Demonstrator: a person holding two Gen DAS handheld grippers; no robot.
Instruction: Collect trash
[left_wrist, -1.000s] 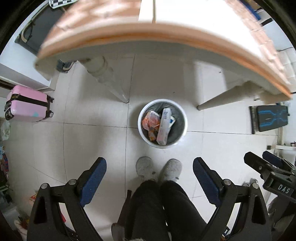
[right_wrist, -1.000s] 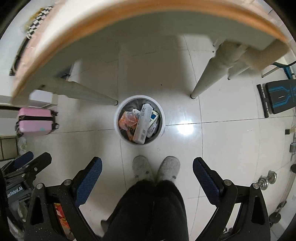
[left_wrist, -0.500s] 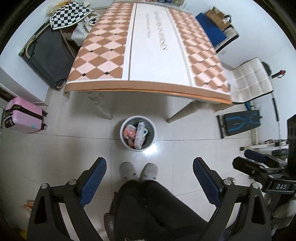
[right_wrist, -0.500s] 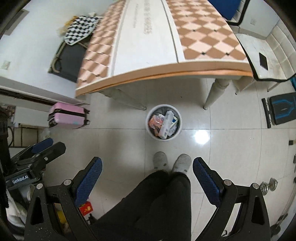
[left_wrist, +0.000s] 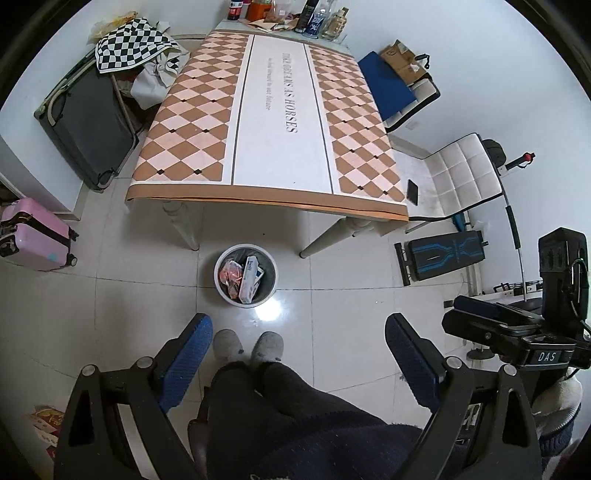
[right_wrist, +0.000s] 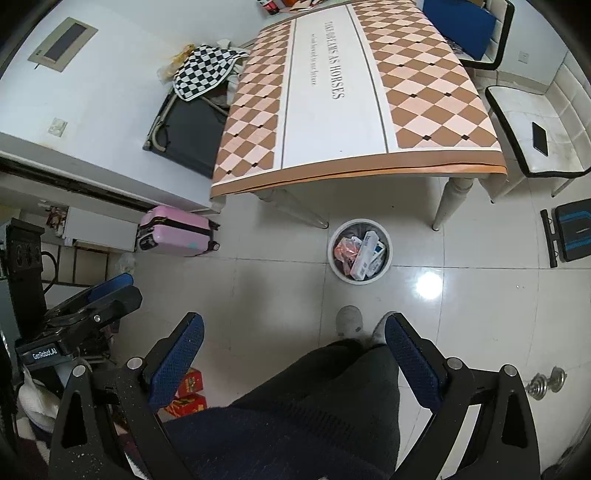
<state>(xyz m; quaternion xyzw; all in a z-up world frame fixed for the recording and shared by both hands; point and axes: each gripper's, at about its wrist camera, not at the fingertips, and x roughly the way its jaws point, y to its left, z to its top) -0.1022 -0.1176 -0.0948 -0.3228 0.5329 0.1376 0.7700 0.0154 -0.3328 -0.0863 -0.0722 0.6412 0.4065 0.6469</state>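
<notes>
A white round trash bin stands on the tiled floor by the table's near edge. Inside it lie an orange wrapper and a white carton. My left gripper is open and empty, held high above the floor over a person's dark trousers and grey slippers. My right gripper is open and empty too, at a similar height. The right gripper's body shows at the right of the left wrist view, and the left gripper's body at the left of the right wrist view.
The table has a checked orange cloth with a bare white centre stripe. Bottles crowd its far end. A pink suitcase, a dark folded cot, white chairs, a phone, a step board and dumbbells surround it.
Both grippers have risen from low over the bin to well above table height, so the whole tabletop now shows. The bin looks smaller. Both stay open.
</notes>
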